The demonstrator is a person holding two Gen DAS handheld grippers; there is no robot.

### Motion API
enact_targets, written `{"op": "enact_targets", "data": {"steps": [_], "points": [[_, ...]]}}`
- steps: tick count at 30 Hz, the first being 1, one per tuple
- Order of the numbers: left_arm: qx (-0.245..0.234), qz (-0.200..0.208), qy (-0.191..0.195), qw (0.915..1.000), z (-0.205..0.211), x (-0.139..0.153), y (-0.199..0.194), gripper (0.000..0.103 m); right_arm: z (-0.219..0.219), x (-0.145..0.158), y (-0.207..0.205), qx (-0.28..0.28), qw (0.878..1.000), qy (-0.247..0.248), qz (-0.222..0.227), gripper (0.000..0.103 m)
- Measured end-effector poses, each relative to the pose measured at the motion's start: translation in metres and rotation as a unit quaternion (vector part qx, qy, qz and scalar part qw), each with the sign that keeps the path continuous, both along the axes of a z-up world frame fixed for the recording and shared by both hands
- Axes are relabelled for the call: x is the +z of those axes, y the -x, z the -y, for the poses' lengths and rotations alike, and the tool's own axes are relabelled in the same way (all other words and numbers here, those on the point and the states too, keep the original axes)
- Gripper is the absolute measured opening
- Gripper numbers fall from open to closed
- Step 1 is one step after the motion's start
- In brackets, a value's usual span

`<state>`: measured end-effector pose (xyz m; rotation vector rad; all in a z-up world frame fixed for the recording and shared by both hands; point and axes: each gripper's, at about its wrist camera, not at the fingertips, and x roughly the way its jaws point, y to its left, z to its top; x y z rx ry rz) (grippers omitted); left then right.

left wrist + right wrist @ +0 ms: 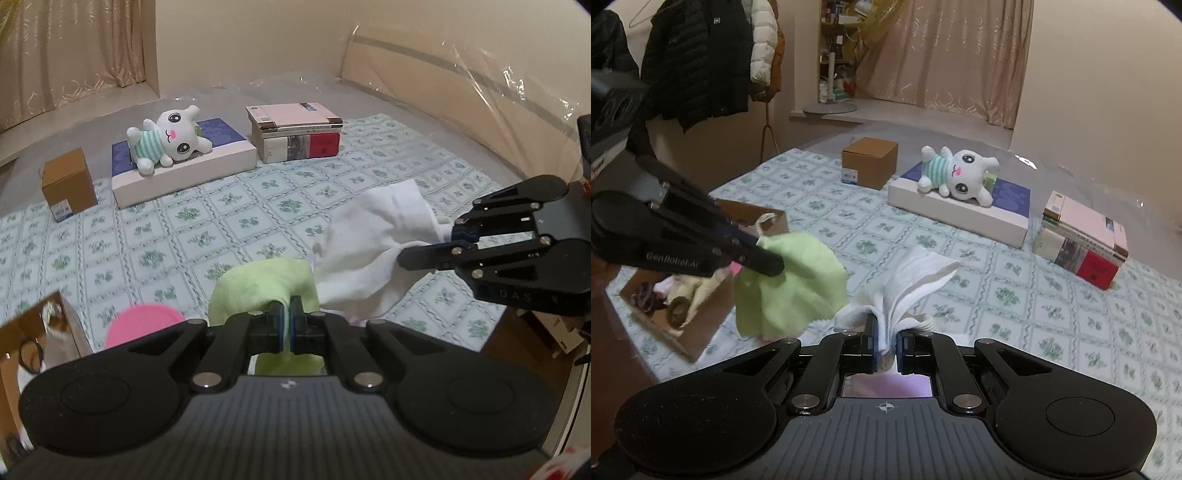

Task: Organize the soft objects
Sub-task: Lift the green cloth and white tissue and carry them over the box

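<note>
Half the open carton (701,317) hides behind left tongs (768,264); contents blurred.

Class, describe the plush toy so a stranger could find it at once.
On the patterned bedspread lies a flat white box with a blue top. The plush toy lies on it: a white, big-eyed animal in a green-striped shirt, the only toy among boxes and books.

The left gripper (290,314) points forward and downward, its jaws closed tight on a green cloth (266,284) that hangs from the pads. Beside it on the right, the right gripper (886,341) tilts down at a similar angle, jaws nearly together, pinching a bunched white cloth (908,280). The two grippers are held near each other, apart, neither touching.
</note>
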<state>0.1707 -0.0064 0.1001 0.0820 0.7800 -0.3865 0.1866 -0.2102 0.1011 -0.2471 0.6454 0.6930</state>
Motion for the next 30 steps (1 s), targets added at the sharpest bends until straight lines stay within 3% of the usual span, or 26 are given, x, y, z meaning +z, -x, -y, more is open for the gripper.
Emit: {"op": "enact_targets", "data": {"steps": [18,30], "points": [[0.052,0.002,0.034,0.998,-0.016,-0.034,0.088,0.002,-0.006,-0.029,0.067,-0.01,0.998,-0.066,-0.022,0.009],[0.11,0.019,0.045,0.9927,-0.05,-0.035,0.127,0.002,-0.021,-0.033,0.089,-0.001,0.997,-0.07,-0.021,0.009]]}}
